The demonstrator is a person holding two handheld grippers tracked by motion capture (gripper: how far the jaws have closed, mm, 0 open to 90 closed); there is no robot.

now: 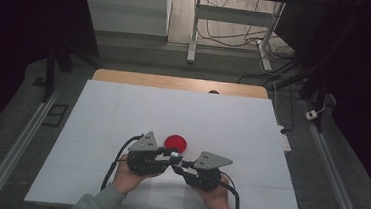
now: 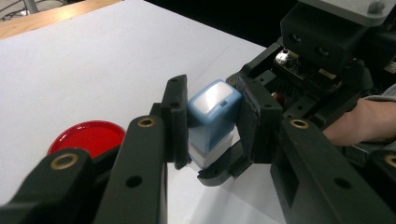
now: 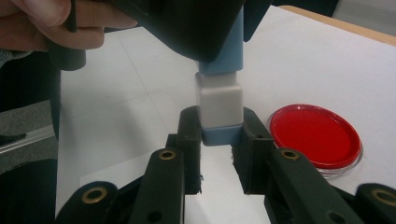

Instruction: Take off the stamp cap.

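The left gripper (image 2: 212, 126) is being held closed on the blue upper part of a small stamp (image 2: 211, 119), with one black pad pressed on each of its sides. In the left gripper view, the pale top face of the stamp is being turned toward the camera, and its white lower part is being seen just under the blue one.

The right gripper (image 3: 220, 140) is being held closed as well, on the blue cap at the other end of the stamp (image 3: 219, 100). In the right gripper view, the grey-white middle part of the stamp is being shown above this cap, and the blue part above it is being covered by the left gripper (image 3: 187, 23). So the stamp is being gripped from both ends, between the two grippers, and it is being kept above the table without touching it.

In the high view, the left gripper (image 1: 172, 156) and the right gripper (image 1: 178, 168) are being brought together tip to tip, and each one is being carried by a hand of the person.

A red round lid (image 1: 176, 143) is lying flat just beside the stamp, on its far side. The white sheet (image 1: 122, 114) is spread under the stamp, and the wooden table edge (image 1: 175, 82) is being seen well beyond it.
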